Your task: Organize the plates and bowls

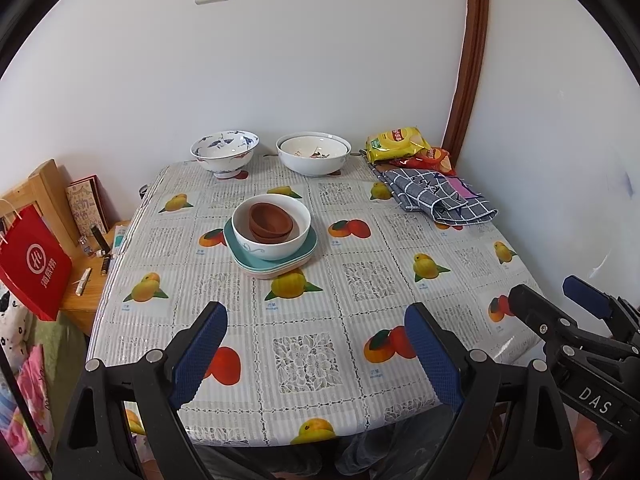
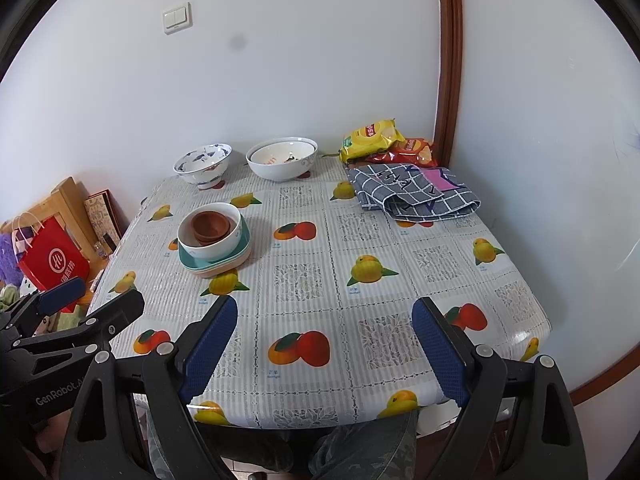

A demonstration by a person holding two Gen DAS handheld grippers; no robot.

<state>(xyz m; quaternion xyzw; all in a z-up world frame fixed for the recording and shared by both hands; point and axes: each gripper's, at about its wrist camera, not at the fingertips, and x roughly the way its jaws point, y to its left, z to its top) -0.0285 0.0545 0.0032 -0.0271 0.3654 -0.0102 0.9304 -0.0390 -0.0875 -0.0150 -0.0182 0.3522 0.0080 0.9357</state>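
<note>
You are holding both grippers over the near edge of the table, side by side, and each is standing wide apart with nothing between its blue pads. From the left gripper, the stack is lying at about eleven o'clock, well apart: two brown bowls nested in a white bowl, which is sitting on the teal plates. From the right gripper that same stack is falling further round, near ten o'clock, so I judge your left hand to be the nearer one for it. The blue-patterned footed bowl and the wide white bowl pair are waiting at the far edge against the wall, roughly at eleven and twelve from the left gripper. The wide pair looks about equally reachable for either hand. None of these pieces has a long axis; all are round or nearly square.
</note>
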